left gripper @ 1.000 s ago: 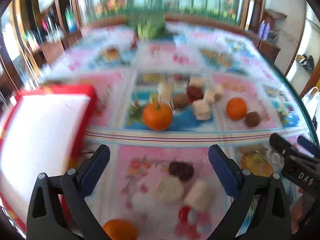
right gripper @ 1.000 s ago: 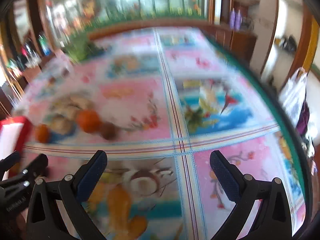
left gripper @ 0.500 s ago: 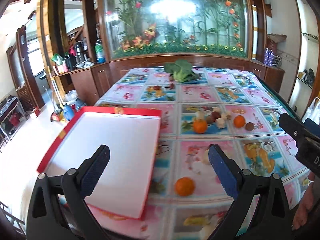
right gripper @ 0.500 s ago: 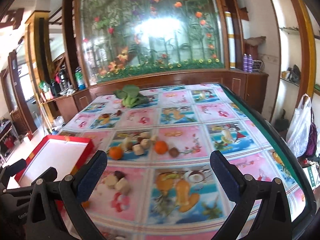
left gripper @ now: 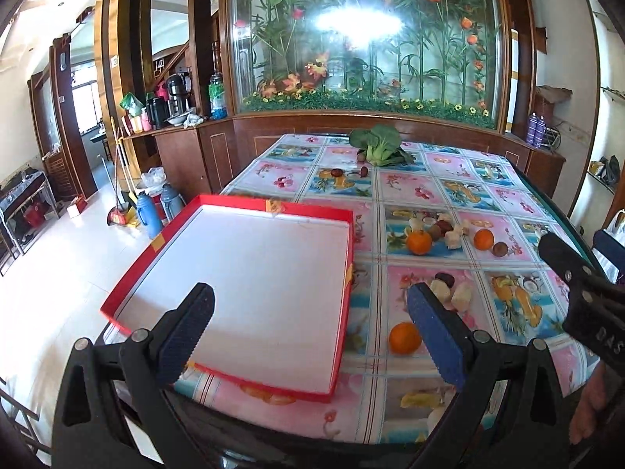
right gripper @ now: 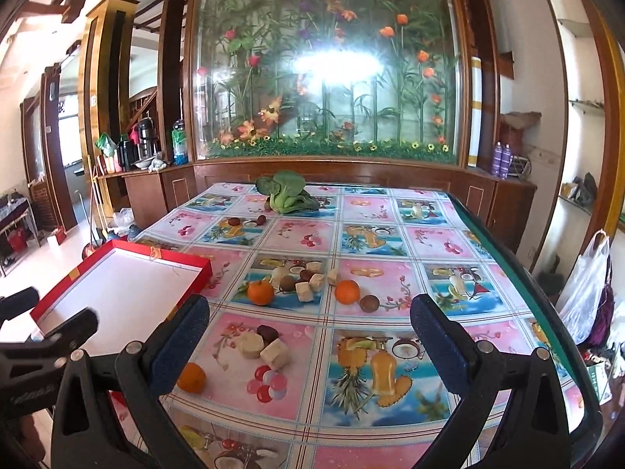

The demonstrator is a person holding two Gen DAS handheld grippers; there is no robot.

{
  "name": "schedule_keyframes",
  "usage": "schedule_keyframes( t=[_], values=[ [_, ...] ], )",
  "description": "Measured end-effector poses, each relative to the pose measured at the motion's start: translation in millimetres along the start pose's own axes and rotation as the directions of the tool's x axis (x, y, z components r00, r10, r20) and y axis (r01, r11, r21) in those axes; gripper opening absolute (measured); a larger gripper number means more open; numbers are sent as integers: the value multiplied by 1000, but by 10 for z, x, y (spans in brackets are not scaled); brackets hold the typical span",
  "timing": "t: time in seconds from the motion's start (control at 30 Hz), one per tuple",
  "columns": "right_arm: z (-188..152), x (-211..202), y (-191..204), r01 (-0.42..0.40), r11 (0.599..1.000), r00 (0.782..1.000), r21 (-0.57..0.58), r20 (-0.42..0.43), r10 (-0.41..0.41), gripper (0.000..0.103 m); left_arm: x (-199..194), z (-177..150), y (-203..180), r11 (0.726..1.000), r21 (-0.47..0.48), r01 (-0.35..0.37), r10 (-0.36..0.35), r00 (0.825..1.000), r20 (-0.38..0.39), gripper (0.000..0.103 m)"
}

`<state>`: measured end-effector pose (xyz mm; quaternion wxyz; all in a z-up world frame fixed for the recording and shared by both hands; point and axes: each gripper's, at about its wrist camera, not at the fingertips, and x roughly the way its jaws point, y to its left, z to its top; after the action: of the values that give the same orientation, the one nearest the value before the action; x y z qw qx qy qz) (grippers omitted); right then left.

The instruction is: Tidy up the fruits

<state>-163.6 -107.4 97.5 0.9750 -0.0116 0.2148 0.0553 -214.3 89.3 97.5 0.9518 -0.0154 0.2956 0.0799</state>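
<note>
A shallow red box with a white floor (left gripper: pixel 250 269) (right gripper: pixel 121 293) lies at the table's near left corner, nothing in it. Oranges (left gripper: pixel 405 337) (right gripper: pixel 260 292) (right gripper: pixel 347 291), dark round fruits (right gripper: pixel 369 303) and pale cut chunks (right gripper: pixel 275 353) are scattered on the patterned cloth right of the box. My left gripper (left gripper: pixel 310 336) hovers open above the box's near edge, holding nothing. My right gripper (right gripper: pixel 310 346) hangs open above the near middle of the table, also holding nothing. Each gripper shows at the edge of the other's view.
A leafy green vegetable (right gripper: pixel 284 194) and two small dark fruits (right gripper: pixel 234 221) lie at the far end of the table. A wooden cabinet under a glass panel stands behind. A white plastic bag (right gripper: pixel 584 285) hangs off to the right; the floor drops away on the left.
Both grippers have pulled back and risen from close over the fruits, so the whole table and the red box now show. Their jaws stay open.
</note>
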Motion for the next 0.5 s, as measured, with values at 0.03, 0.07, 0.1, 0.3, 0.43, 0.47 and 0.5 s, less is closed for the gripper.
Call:
schedule_keyframes(
  t=[0.03, 0.07, 0.1, 0.3, 0.43, 0.47, 0.5],
  values=[
    [-9, -5, 4, -4, 1000, 1000, -3, -3, 4, 102, -40, -72, 40, 1000, -10, 13, -13, 1000, -12, 99],
    [-18, -21, 5, -11, 1000, 1000, -3, -2, 11, 102, -87, -167, 85, 999, -28, 29, -30, 999, -25, 99],
    [-28, -42, -4, -16, 1000, 1000, -3, 4, 16, 102, -142, -269, 130, 998, -47, 45, -46, 998, -35, 99],
    [-69, -125, -118, -10, 1000, 998, 9, 60, 9, 102, -593, -928, 271, 987, -60, 152, -154, 987, -37, 103],
    [-76, -118, -169, -6, 1000, 997, 20, 72, 4, 102, -739, -1019, 330, 980, -112, 166, -169, 985, -15, 103],
    [-81, -109, -177, -5, 1000, 998, 19, 71, 4, 102, -757, -1037, 298, 976, -113, 188, -192, 981, -21, 103],
    [-87, -102, -185, -8, 1000, 998, 20, 68, 7, 102, -759, -1038, 285, 973, -113, 203, -208, 978, -27, 103]
  ],
)
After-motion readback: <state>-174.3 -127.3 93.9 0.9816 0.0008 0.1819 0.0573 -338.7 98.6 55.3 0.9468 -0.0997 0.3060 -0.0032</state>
